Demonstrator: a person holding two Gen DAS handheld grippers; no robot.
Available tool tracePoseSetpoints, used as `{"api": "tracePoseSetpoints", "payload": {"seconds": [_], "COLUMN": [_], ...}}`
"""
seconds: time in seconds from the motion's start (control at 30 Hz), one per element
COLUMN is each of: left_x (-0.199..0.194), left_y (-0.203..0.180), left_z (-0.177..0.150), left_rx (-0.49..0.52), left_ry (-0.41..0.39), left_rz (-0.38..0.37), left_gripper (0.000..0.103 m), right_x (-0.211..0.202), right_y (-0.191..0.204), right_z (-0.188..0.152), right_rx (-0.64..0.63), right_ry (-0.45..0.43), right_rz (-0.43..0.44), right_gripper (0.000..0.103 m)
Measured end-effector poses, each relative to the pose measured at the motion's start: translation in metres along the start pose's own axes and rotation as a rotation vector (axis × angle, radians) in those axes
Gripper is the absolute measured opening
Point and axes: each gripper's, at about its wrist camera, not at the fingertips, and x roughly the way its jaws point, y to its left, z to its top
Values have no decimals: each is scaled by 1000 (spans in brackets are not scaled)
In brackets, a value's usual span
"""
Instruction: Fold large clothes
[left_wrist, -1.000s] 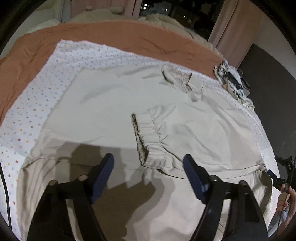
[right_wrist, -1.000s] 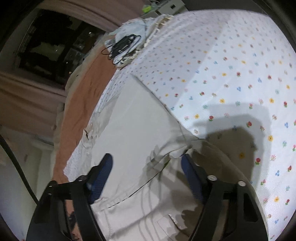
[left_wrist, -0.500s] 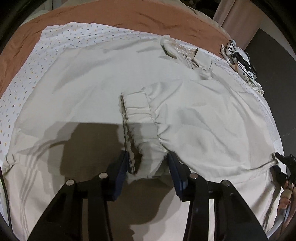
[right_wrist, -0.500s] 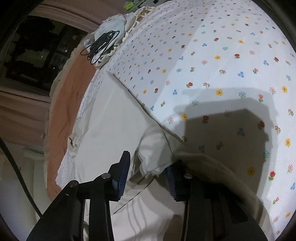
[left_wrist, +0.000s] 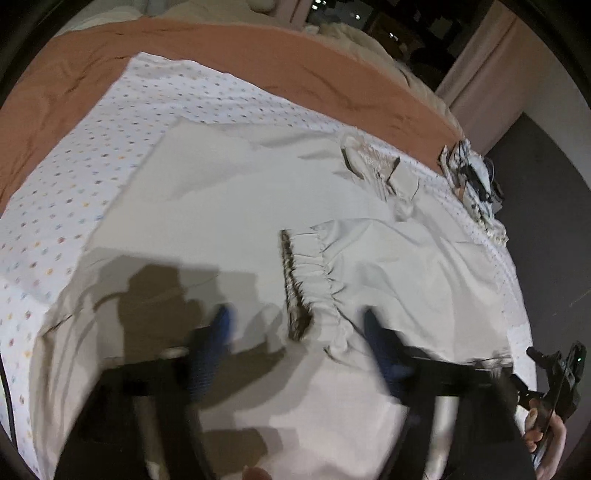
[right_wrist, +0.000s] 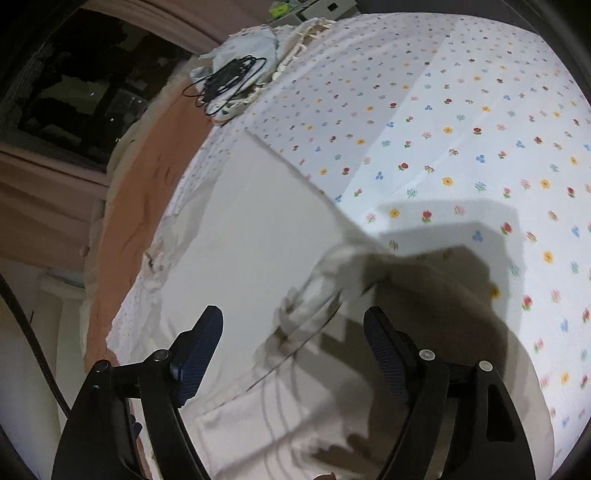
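Left wrist view: the left gripper (left_wrist: 295, 347) hangs with its jaws spread wide and nothing between them, over a pale jacket (left_wrist: 240, 206) spread flat on a flowered sheet (left_wrist: 92, 155). Just ahead of the fingertips, between them, lies the gathered cuff (left_wrist: 310, 280) of a sleeve folded in across the body. The collar (left_wrist: 373, 166) lies well ahead and to the right, near a tangle of cables (left_wrist: 476, 173) at the far corner. Beyond the sheet is an orange blanket (left_wrist: 221, 48).

Right wrist view: the right gripper (right_wrist: 293, 343) is likewise wide apart and empty. Just ahead of it, between the fingers, a bunched corner (right_wrist: 325, 280) of the jacket rises slightly off the sheet; the rest of the garment stretches ahead and to the left, while bare sheet lies to the right.

The cloth looks soft, light and limp, so it should drape and sag from any pinch and will probably drag wrinkles if pulled from one point only. The cuff, thick with elastic, seems the firmest hold for the left side; the bunched hem corner suits the right. Pinching a seam or edge, not the flat middle, should keep layers from slipping apart.
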Motion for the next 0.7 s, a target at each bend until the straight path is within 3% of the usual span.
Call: {"api": "tracePoseSetpoints", "payload": {"seconds": [0.27, 0.3, 0.4, 0.47, 0.7], "left_x": [-83, -93, -120, -136, -193], "left_y": [14, 18, 28, 33, 60], "left_z": [-24, -30, -46, -58, -119], "left_rx": [-26, -37, -51, -56, -118], "left_ry": [-100, -106, -124, -144, -201], "left_rz": [14, 19, 58, 82, 82], "left_gripper": [91, 91, 93, 103, 103], "right_x": [-58, -63, -82, -99, -144], "right_y": [24, 25, 19, 13, -19], "right_z": [-31, -38, -52, -60, -103], "right_rx": [-139, -148, -143, -134, -127], "right_ry": [-69, -73, -83, -105, -127], "right_rz": [-24, -26, -1, 25, 107], "right_gripper": [96, 102, 103, 103, 103]}}
